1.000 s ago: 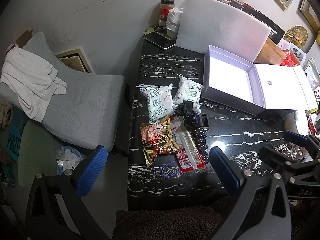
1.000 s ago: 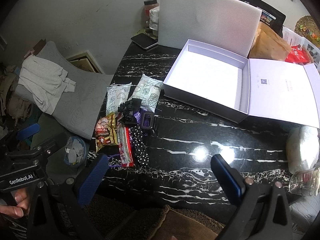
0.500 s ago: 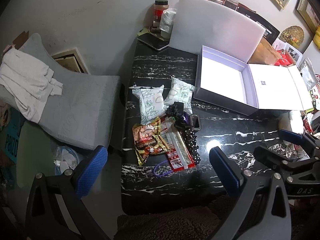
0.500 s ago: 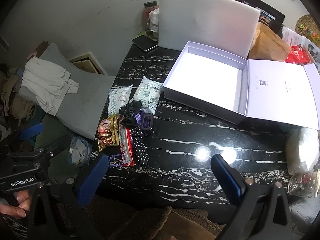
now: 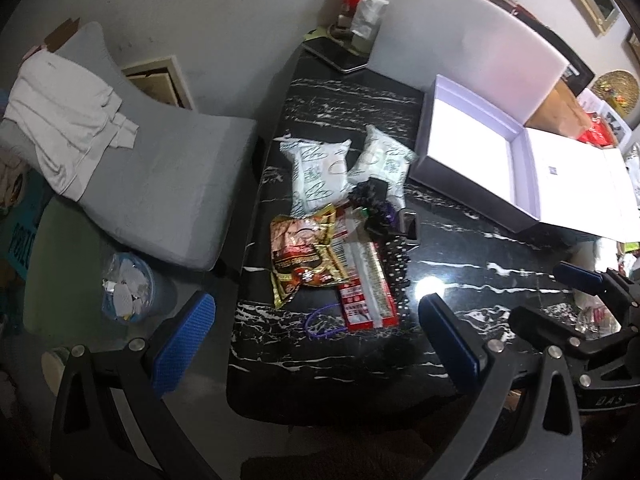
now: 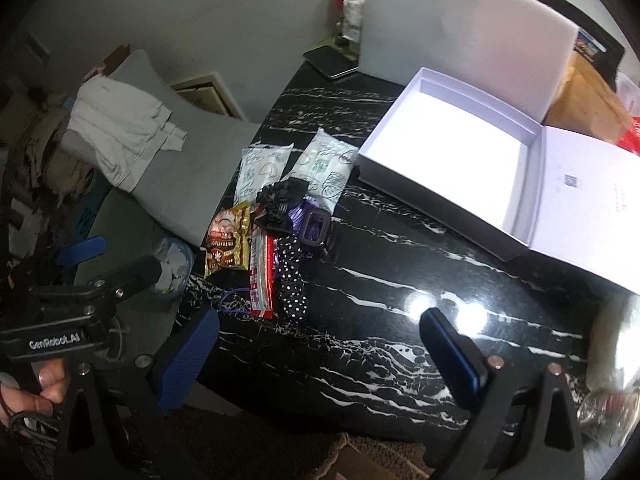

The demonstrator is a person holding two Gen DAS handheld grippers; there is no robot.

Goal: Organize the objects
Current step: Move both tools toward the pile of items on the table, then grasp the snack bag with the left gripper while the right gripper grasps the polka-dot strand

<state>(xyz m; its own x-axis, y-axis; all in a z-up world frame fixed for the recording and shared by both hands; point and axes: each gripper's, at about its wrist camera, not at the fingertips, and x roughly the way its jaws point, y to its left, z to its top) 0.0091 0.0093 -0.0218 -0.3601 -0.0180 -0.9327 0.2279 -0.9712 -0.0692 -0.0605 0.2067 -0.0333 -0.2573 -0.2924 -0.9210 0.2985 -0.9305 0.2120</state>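
Observation:
An open white box [image 5: 472, 148] [image 6: 452, 152] with its lid laid flat to the right sits on the black marble table [image 5: 460, 256] [image 6: 380, 292]. Left of it lies a pile: two white packets [image 5: 318, 172] [image 6: 260, 170], a gold-red snack bag [image 5: 302, 256] [image 6: 228, 246], a red-white packet [image 5: 366, 280] [image 6: 261, 274], a black polka-dot cloth [image 6: 292, 276], a black hair clip [image 6: 282, 196] and a purple watch [image 6: 316, 226]. My left gripper [image 5: 316, 332] hovers open over the table's near left edge. My right gripper [image 6: 320, 348] is open above the near edge, holding nothing.
A grey cushioned chair [image 5: 160, 188] with a white cloth [image 5: 68, 112] stands left of the table. A phone [image 5: 336, 56], a jar [image 5: 356, 0] and a white foam panel [image 5: 472, 52] are at the far end. A glass [image 6: 608, 408] and a white bundle [image 6: 616, 332] sit at the near right.
Both grippers have pulled back and shifted slightly left, so the table and pile look smaller. Nothing was taken hold of; both stay open.

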